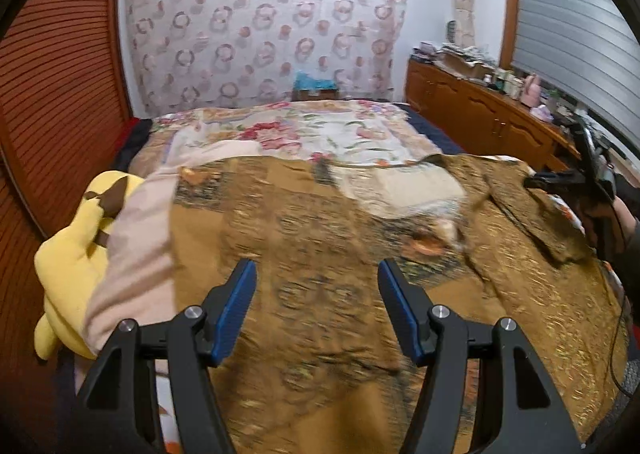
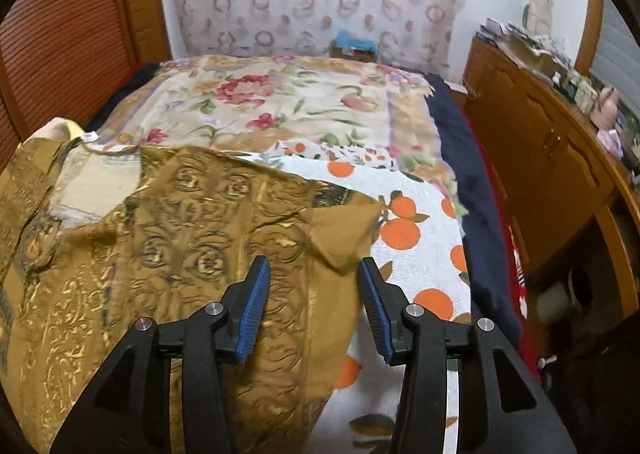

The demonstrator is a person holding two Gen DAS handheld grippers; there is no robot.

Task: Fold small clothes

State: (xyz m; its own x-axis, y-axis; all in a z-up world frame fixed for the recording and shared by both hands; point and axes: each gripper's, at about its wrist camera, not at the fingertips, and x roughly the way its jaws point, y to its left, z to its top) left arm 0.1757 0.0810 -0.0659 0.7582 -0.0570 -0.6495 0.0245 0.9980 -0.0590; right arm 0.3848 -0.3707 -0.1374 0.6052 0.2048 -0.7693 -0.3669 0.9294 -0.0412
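Gold-brown brocade garment [image 2: 192,238] is spread on the bed | its folded sleeve corner [image 2: 344,230] lies just ahead of the right gripper [image 2: 314,268] (the nearer one), jaws released, nothing gripped | left gripper [image 1: 316,274] is held over the cloth middle, jaws apart, empty

Both tongs [image 1: 317,268] [image 2: 314,266] agape, empty
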